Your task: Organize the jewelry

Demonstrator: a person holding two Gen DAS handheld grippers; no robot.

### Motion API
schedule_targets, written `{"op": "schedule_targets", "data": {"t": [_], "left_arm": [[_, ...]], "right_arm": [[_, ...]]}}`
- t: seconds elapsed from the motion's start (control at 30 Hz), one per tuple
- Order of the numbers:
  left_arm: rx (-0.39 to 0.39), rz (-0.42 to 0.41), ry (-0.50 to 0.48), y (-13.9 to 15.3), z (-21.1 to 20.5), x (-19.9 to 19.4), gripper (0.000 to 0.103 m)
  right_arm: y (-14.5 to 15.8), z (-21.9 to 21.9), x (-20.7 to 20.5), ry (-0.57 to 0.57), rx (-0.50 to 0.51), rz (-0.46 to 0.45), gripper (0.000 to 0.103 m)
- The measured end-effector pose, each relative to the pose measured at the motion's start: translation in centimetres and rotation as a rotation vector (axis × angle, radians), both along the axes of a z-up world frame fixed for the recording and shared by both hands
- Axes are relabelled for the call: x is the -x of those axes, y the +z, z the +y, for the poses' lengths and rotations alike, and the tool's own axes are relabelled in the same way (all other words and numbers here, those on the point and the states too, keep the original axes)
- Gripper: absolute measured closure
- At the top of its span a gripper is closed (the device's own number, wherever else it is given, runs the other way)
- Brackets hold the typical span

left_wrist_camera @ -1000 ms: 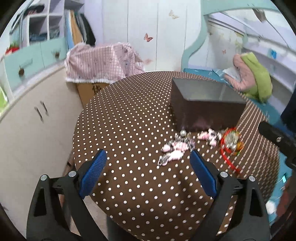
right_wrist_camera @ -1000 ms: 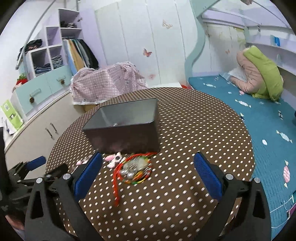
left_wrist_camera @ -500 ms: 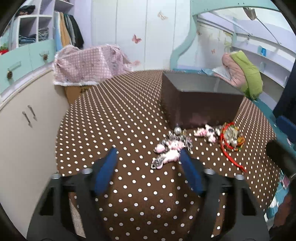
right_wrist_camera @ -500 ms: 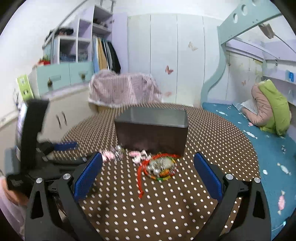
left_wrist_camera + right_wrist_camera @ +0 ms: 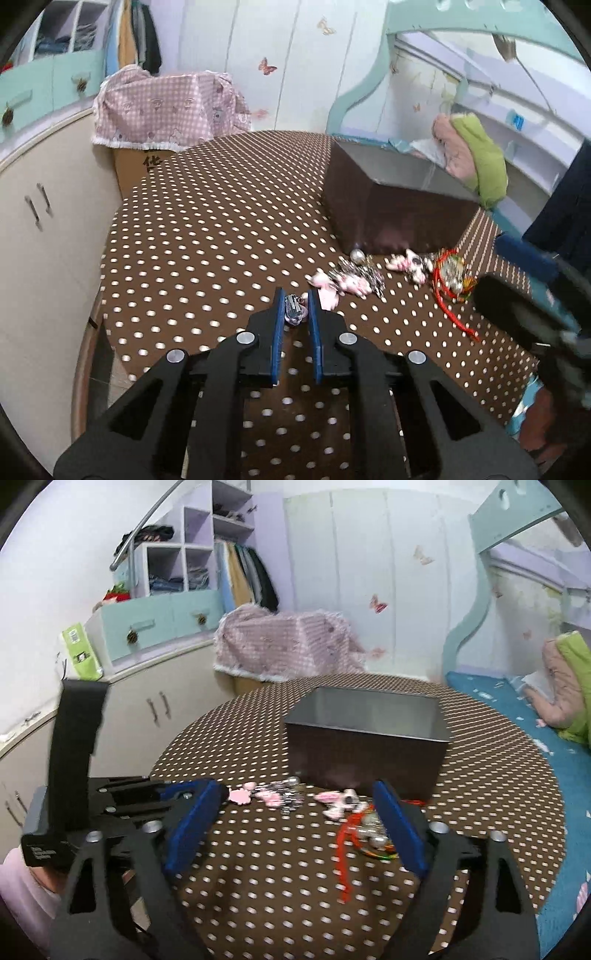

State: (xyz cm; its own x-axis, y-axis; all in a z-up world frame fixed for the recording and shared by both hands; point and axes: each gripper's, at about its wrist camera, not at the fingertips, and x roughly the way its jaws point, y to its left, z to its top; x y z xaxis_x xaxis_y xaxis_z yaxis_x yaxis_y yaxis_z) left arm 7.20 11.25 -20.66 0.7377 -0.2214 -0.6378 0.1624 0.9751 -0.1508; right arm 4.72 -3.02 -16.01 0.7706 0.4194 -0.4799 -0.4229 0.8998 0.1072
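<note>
A dark metal box [image 5: 399, 218] [image 5: 365, 746] stands open-topped on the round table with the brown dotted cloth [image 5: 207, 240]. In front of it lie pink and silver charms [image 5: 351, 280] [image 5: 269, 797] and a red cord bracelet with beads [image 5: 452, 273] [image 5: 365, 834]. My left gripper [image 5: 295, 306] is closing, and its blue pads press on a small pink and silver trinket [image 5: 294, 313] at the near end of the pile. My right gripper [image 5: 297, 788] is closing but still wide. The charms and bracelet lie between its fingers, untouched.
A box under pink checked cloth [image 5: 170, 107] stands behind the table. Pale cabinets [image 5: 166, 701] line the left side. A bed with blue sheet [image 5: 517, 701] and a pink and green bundle [image 5: 476, 162] is to the right. The table edge is close below both grippers.
My left gripper moved forward to the nearest trinket and its jaws narrowed from wide to close around it. My right gripper dropped toward the bracelet and its jaws began to narrow.
</note>
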Motion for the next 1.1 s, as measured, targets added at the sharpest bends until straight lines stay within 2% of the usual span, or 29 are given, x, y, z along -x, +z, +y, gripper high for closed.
{"op": "schedule_targets", "data": {"t": [0.03,0.13,0.3,0.43,0.57,0.67,0.7,0.73,0.87,0.93,1.1], "left_arm": [[0.010,-0.003,0.004,0.3,0.4,0.0,0.090],[0.029,-0.022,0.017,1.2,1.4,0.5,0.090],[0.093,-0.047,-0.004,2.5,2.7,1.1,0.090],[0.095,-0.049,-0.024,2.5,2.6,0.9,0.090],[0.113,-0.041,-0.040,2.2,2.5,1.0,0.090],[0.116,-0.033,-0.043,1.9,2.7,0.9,0.090],[0.119,-0.033,-0.044,1.8,2.9,0.9,0.090],[0.124,-0.033,-0.046,1.8,3.0,0.9,0.090],[0.135,-0.032,-0.049,1.6,3.1,0.9,0.090],[0.135,-0.033,-0.050,1.5,3.2,1.0,0.090],[0.138,-0.048,-0.051,1.9,3.5,1.4,0.090]], "right_arm": [[-0.1,0.6,-0.4,0.018,0.005,0.017,0.043],[-0.4,2.4,-1.4,0.050,0.033,0.059,0.064],[-1.3,4.9,-2.9,0.056,0.128,0.119,0.080],[-1.9,6.4,-3.7,0.046,0.223,0.140,0.082],[-2.9,6.7,-4.5,0.037,0.269,0.193,0.084],[-3.2,6.6,-4.2,0.029,0.291,0.186,0.087],[-3.3,6.7,-4.3,0.026,0.306,0.189,0.091],[-3.3,6.9,-4.3,0.029,0.309,0.183,0.095],[-3.5,6.9,-4.2,0.046,0.302,0.182,0.095],[-3.5,6.6,-4.0,0.047,0.290,0.180,0.102],[-3.5,6.7,-3.5,0.068,0.292,0.179,0.102]]}}
